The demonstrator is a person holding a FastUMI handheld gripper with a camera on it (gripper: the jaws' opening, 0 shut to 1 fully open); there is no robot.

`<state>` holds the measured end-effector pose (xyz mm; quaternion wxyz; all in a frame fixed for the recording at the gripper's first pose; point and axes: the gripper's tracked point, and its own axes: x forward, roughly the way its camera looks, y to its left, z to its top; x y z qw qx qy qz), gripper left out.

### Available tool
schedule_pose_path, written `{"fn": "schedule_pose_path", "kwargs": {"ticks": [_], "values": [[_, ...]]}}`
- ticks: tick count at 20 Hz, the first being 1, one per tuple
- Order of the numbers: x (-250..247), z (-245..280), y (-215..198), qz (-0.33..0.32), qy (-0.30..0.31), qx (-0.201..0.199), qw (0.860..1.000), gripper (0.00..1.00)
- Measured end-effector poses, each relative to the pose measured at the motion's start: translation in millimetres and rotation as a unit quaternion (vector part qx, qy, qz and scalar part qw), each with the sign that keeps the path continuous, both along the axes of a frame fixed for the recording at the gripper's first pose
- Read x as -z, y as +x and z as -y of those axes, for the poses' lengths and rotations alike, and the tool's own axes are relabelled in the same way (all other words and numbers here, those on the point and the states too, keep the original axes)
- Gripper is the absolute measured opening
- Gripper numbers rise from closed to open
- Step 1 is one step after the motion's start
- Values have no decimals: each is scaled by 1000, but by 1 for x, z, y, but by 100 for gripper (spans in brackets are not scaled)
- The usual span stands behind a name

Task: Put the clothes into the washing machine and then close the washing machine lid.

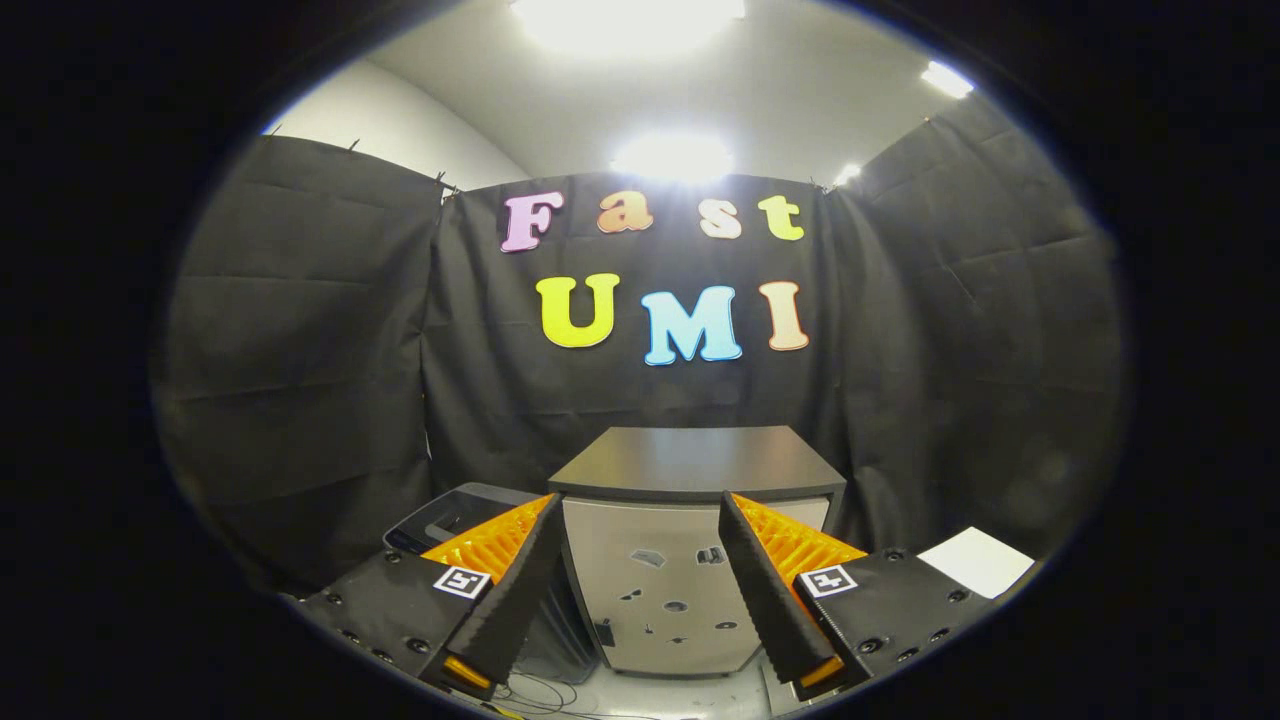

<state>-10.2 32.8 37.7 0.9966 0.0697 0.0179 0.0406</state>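
Fingers point(640, 520) spread wide at the bottom centre of the frame, gripping nothing, air alone between them. One finger low and left of centre, the other low and right of centre, each slanting upward and inward from a dark block that carries a small square marker.

Just beyond the fingers, seen through the gap between them — the washing machine point(660, 590), standing at lower centre. Pale front panel with a few small dark marks and holes, dark flat lid point(695, 462) lying level on top, shut as far as can be told. Clothes: nowhere to be picked out from here.

Left of the machine, partly behind the left finger, a dark tray-like object point(450, 512) with a raised rim; what it holds cannot be told. Lower right, past the right-hand block, a white sheet point(975, 560) lying flat. At the very bottom, beneath the machine, a pale floor point(690, 695) with a few thin cables point(535, 690) trailing across it.

Behind all this, black cloth wall point(300, 380) across the middle of the frame, creased in folds. Above it, in the upper part, a light ceiling point(800, 90) with bright lamps point(672, 155) — one large glare at top centre, another just over the cloth's upper edge, smaller ones toward the upper right.
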Motion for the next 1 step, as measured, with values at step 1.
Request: {"fn": "schedule_pose_path", "kwargs": {"ticks": [1], "values": [[0, -1, 1, 0, -2, 0, 1000, 97]]}}
